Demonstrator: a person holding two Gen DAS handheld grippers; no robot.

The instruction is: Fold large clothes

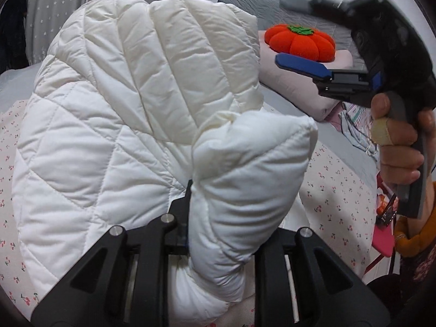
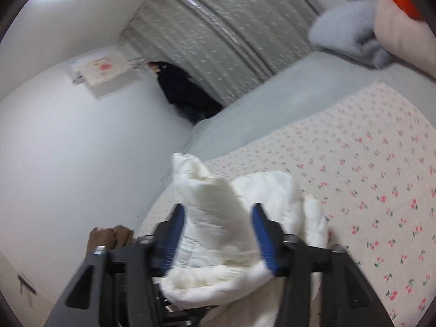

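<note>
The bed [image 2: 368, 163], spread with a cherry-print sheet [image 1: 335, 190], filled the lower part of both views, with a grey star-dotted curtain [image 2: 218, 27] hanging at its far side. On it, the white quilted puffer jacket [image 1: 109, 125] was heaped up high in the left wrist view, one padded fold of it rising between the fingers of the left claw [image 1: 218, 231], which was clamped on that fold. In the right wrist view a bunched part of the same jacket [image 2: 218, 218] sat between the blue pads [image 2: 265, 241] of the right claw [image 2: 218, 234]; the pads stood well apart, the cloth lying loosely in the gap, though the blur made contact hard to judge. From the left wrist view the right claw [image 1: 302, 66] showed at the far right, lifted above the bed, gripped by the person's right hand [image 1: 397, 141] with a plaster on one finger. Behind it lay a pale pink pillow [image 1: 299, 87], and on that pillow rested a red pumpkin-shaped cushion [image 1: 299, 42] with a green stalk.
</note>
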